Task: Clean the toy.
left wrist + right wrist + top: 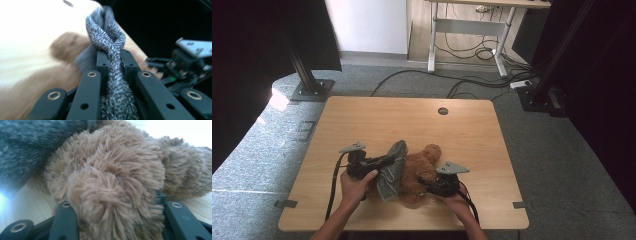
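Two grippers down on the wooden surface point(362, 120), both busy. Left gripper point(384, 161), fingers point(102, 62) clamped on a grey knitted cloth point(393, 170), bunched and twisted between them, draped over the brown teddy bear point(419, 172). Right gripper point(428, 184), fingers point(62, 220) pressed into the bear's plush from both sides. Bear lying near the front edge, between both hands.
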A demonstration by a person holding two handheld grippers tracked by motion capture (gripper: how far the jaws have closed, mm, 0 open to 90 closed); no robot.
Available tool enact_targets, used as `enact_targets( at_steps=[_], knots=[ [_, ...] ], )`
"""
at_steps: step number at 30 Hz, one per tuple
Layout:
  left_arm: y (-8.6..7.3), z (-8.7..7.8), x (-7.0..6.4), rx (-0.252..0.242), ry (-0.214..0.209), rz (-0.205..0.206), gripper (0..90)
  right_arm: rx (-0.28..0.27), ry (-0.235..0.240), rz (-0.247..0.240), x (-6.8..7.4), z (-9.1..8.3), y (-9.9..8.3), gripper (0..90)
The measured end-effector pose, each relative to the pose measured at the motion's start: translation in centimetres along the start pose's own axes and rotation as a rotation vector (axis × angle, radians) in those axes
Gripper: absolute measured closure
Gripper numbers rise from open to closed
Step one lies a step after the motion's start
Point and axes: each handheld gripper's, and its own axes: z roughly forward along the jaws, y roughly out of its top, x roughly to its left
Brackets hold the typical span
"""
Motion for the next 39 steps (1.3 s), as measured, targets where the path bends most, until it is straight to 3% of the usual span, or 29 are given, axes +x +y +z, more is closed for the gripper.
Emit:
enact_targets(
  at_steps=[5,9,12,16,19,22,25,28,33,37,39],
  knots=[
    [2.7,3.5,-2.2,0.036,-0.033,0.039,79.1,-0.008,-0.022,-0.054,0.7,-0.5,-0.4,51.0],
    [3.9,6.6,-2.7,0.092,-0.014,0.049,78.8,-0.012,-0.028,-0.086,1.0,-0.9,-0.8,51.5],
    [4.0,8.4,-2.6,0.133,0.001,0.035,78.7,-0.012,-0.039,-0.107,1.4,-1.0,-1.0,52.0],
    [2.8,9.9,-2.0,0.230,0.005,0.023,78.8,-0.008,-0.045,-0.127,1.7,-1.2,-1.4,52.4],
    [1.9,9.9,-1.6,0.223,0.005,0.022,79.4,0.003,-0.026,-0.118,1.6,-1.3,-1.6,50.3],
    [1.4,9.6,-2.1,0.220,0.041,0.063,79.7,0.004,0.006,-0.089,1.3,-1.5,-1.6,42.2],
    [0.9,9.3,-2.2,0.216,0.049,0.078,79.8,0.001,0.057,-0.024,0.6,-1.9,-1.4,30.0],
    [0.3,9.0,-1.8,0.184,0.033,0.055,79.8,-0.019,0.089,0.030,0.0,-2.3,-1.1,24.3],
    [-0.1,8.6,-1.3,0.160,-0.003,0.028,79.7,-0.019,0.099,0.053,-0.2,-2.2,-0.7,21.6],
    [0.0,8.5,-1.3,0.168,-0.009,0.025,79.7,0.068,0.093,0.051,0.3,-0.9,-0.6,25.4],
    [0.2,8.3,-1.3,0.171,-0.004,0.026,79.7,0.068,0.095,0.058,0.3,-0.8,-0.6,30.5]
  ],
)
